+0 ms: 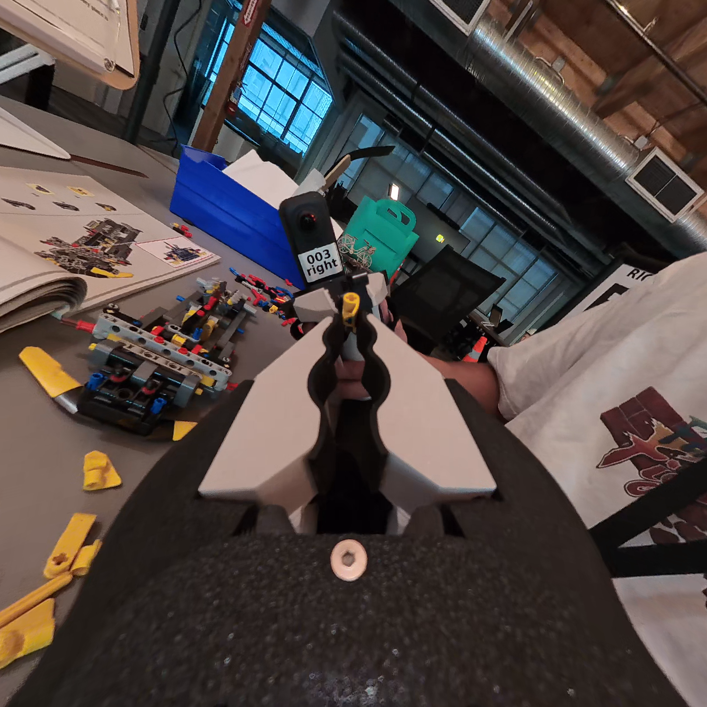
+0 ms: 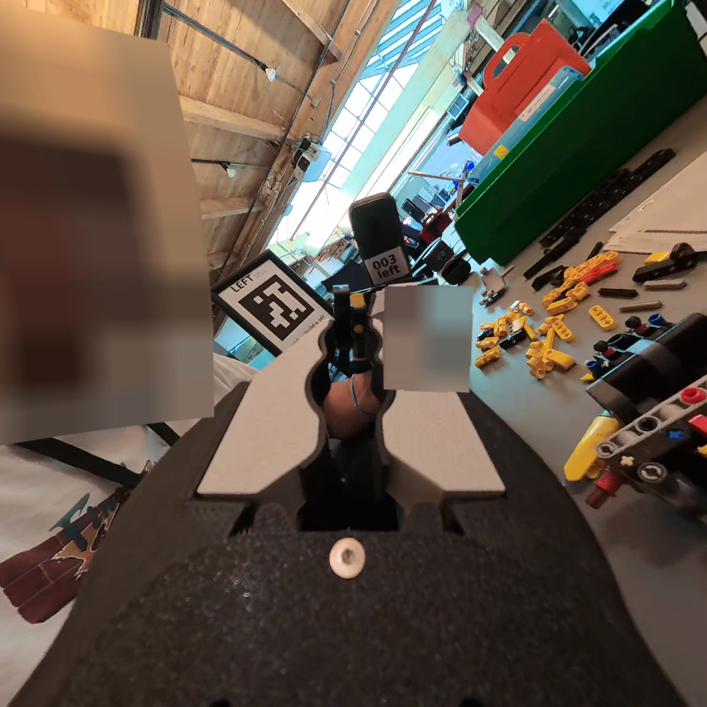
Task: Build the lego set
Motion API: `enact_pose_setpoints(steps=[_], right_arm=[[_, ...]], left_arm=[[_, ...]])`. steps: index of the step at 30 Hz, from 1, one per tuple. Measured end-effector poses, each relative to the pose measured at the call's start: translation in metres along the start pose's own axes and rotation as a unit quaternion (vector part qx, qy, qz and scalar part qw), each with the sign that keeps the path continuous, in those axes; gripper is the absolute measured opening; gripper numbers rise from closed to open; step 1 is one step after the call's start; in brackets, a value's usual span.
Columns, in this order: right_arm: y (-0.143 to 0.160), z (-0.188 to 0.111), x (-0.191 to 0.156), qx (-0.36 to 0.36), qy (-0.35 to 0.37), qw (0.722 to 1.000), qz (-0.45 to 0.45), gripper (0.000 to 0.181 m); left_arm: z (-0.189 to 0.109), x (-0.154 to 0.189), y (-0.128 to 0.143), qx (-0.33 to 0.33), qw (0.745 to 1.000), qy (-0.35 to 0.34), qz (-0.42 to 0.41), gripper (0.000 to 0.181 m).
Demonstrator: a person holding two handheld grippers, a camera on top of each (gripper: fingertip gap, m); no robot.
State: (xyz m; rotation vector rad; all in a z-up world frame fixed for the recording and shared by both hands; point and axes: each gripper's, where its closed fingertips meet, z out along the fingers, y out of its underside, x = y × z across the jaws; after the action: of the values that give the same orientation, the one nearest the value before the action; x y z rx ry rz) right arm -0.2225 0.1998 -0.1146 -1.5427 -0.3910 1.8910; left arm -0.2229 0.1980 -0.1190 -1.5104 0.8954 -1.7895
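Both grippers are raised above the table and face each other tip to tip. In the left wrist view, my left gripper [image 1: 350, 325] is shut on a small yellow connector [image 1: 349, 306] that sticks out past its tips. The right gripper [image 1: 344, 296] sits just behind that piece, under its camera. In the right wrist view, my right gripper [image 2: 352, 334] is shut on a slim black piece [image 2: 344, 325] carrying a yellow part [image 2: 357, 300]. The left gripper beyond it is partly hidden. The partly built black and grey model [image 1: 160, 355] lies on the table and also shows in the right wrist view [image 2: 650, 382].
An open instruction booklet [image 1: 76, 237] and a blue bin [image 1: 229, 214] lie behind the model. Loose yellow pieces [image 1: 101, 470] lie near it, with more in the right wrist view [image 2: 535, 344]. A green bin [image 2: 574, 172] stands behind them. A person in a white shirt [image 1: 612, 382] is close by. Only a small space, under 4 cm, lies between the two pairs of fingers.
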Motion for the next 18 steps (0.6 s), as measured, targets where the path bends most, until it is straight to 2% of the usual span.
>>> enact_pose_setpoints(steps=[13,18], right_arm=[[-0.005,-0.003,0.005,0.000,0.029,0.999,-0.036,0.013],[0.000,-0.004,0.007,-0.028,0.042,0.998,-0.048,0.014]], left_arm=[[-0.001,-0.005,0.007,-0.033,0.999,-0.002,-0.014,0.005],[0.001,-0.006,0.013,-0.056,0.998,-0.002,-0.015,0.005]])
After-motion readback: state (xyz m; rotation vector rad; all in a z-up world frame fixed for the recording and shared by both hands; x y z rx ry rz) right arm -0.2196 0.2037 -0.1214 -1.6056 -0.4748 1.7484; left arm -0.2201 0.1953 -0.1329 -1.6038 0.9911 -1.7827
